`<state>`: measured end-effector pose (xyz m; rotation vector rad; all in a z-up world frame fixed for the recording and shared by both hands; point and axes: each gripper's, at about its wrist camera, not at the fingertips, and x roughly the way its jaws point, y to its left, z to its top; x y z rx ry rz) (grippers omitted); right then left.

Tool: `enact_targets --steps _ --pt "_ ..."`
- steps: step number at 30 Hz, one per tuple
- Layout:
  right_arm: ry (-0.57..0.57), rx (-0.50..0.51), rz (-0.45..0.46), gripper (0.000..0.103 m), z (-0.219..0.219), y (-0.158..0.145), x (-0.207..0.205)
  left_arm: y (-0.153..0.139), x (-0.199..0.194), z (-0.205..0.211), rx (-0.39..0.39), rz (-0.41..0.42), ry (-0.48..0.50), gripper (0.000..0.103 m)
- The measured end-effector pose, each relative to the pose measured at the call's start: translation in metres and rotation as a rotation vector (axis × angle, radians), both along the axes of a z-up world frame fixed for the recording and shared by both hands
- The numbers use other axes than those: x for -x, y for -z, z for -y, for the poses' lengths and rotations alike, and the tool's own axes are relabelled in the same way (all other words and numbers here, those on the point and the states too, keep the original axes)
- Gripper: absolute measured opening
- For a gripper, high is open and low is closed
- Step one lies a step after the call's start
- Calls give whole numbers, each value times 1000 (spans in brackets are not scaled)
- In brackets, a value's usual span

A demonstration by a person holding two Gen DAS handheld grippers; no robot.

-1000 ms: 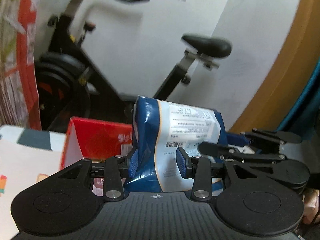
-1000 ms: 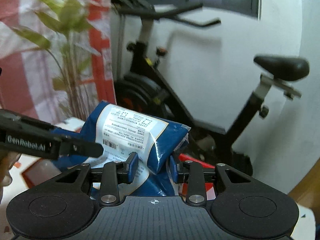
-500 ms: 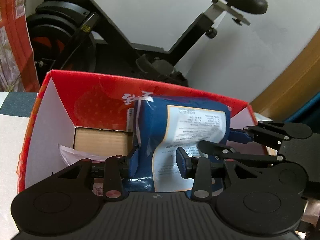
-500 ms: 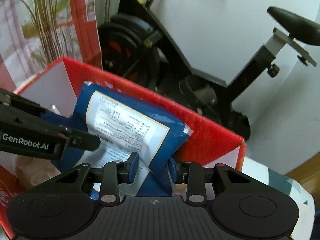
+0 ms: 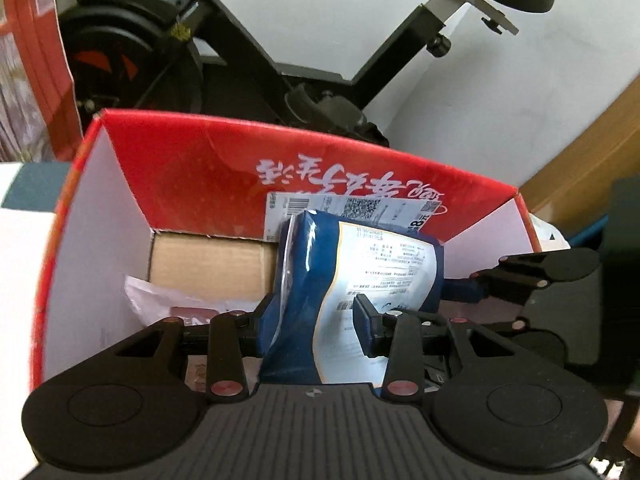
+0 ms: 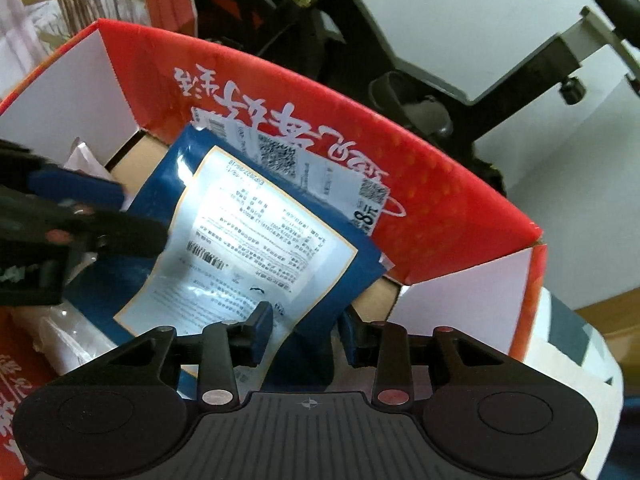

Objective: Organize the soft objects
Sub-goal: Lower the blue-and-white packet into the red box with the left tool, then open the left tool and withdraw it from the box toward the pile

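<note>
A white wall is standing behind the work area, with a black exercise bike (image 5: pixel 320 60) parked against it and a wooden surface (image 5: pixel 580 152) curving off to the right of the left tongs. Directly ahead of both tongs, an open red carton (image 5: pixel 192 168) with white inner flaps and white printed characters is sitting with its mouth facing up.

The left gripper (image 5: pixel 316 316) is pointing steeply down into the carton and is clamping a blue soft pack (image 5: pixel 360 272) with a white printed label; both pads are pressing into the pack's lower end and the film is bulging between them. The right gripper (image 6: pixel 306 332) is coming in from the other side, its jaws opening at this moment, with the same pack's corner (image 6: pixel 248 248) lying between them; the pads are standing just beside the film, and firm pressure cannot be confirmed on the right-hand pad.

The pack is hanging inside the carton, upright and slightly tilted, leaning toward the far red wall, where a white shipping label (image 5: pixel 348 208) is showing just behind it. To the left of the left tongs, a brown cardboard box (image 5: pixel 208 260) is lying on the carton floor, with a crumpled clear plastic bag (image 5: pixel 168 296) in front of it.
</note>
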<state>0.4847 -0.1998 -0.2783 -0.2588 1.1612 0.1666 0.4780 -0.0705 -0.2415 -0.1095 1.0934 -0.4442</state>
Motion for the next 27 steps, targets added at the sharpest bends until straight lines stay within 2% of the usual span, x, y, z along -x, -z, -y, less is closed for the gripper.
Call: enact_targets --steps 2,4,8,11,13,14,16,17,18,22,27 --pt "-6 16 36 39 -3 -6 6 -8 7 1 -17 18 0 43" --pt "14 -7 69 40 -1 -17 14 -16 13 0 -14 28 13 44" --pt "42 -74 151 45 3 -46 35 -36 27 -4 -44 102 11 48" --pt "58 -103 213 55 6 -61 57 -51 41 -11 -61 155 0 54" --pt "79 -123 258 69 7 -72 73 -61 54 -16 -83 195 -3 64" --pt "89 -136 281 72 11 -76 78 -67 61 -18 -94 218 -5 67" --pt "103 -154 335 85 12 -85 97 -78 73 -21 -112 263 -7 87" --pt "107 -157 359 91 11 -89 106 -82 82 -25 -121 287 -6 93" --pt "106 -166 384 102 11 -93 116 -86 89 -28 -134 307 -7 100" --pt "100 -205 460 103 12 -106 156 -98 124 -44 -175 400 -47 103" --pt "102 -254 515 103 17 -111 198 -104 162 -73 -126 414 -69 103"
